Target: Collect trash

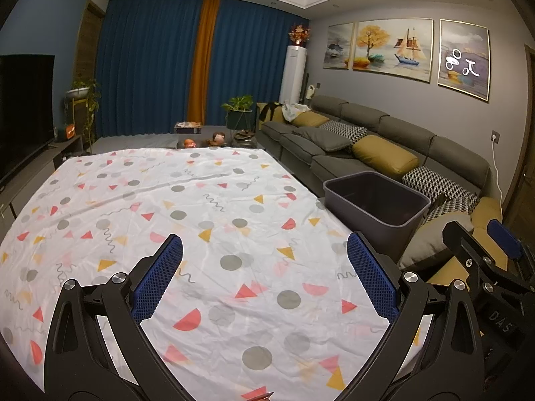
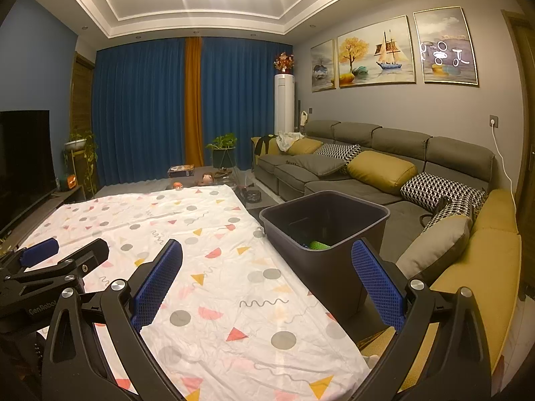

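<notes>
The table, covered by a white sheet printed with triangles, dots and squiggles, filled most of both views. Grey sofa with yellow and patterned cushions ran along the right wall. The dark grey bin stood just beside the table's right edge, between table and sofa. A green item lay at its bottom; I could not tell what it was. My left tool hovered over the sheet, jaws wide apart, holding nothing. My right tool was likewise spread wide and empty, near the bin.
</notes>
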The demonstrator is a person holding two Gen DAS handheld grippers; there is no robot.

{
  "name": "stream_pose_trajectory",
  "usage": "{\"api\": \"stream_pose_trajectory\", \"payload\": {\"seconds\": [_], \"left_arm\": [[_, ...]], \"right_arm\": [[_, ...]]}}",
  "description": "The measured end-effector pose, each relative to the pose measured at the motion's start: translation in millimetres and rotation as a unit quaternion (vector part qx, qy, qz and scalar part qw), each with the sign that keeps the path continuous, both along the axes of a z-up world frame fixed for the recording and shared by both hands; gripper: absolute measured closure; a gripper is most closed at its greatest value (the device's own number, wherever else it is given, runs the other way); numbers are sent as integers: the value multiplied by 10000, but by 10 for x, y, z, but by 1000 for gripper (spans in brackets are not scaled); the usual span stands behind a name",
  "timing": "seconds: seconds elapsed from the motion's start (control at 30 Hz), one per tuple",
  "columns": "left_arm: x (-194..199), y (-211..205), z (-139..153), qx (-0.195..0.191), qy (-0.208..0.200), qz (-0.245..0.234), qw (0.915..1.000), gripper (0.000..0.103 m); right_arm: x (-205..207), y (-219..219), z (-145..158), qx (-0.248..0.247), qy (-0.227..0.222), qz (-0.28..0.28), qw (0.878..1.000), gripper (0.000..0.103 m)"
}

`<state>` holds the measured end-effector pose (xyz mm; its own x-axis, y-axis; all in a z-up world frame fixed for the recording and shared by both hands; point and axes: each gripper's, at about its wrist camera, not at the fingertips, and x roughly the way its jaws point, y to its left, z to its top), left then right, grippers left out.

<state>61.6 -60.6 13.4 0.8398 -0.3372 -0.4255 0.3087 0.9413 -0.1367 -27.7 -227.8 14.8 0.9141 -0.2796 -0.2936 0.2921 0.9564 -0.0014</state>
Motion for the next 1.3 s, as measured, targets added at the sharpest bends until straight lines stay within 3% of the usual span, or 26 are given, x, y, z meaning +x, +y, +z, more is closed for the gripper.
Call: {"api": "stream_pose_trajectory", "payload": {"seconds": [1.3], "left_arm": [[-2, 33, 33, 8, -31, -7, 10000, 6]], "right_arm": [[-5, 2, 14, 52, -13, 16, 10000, 6]]}}
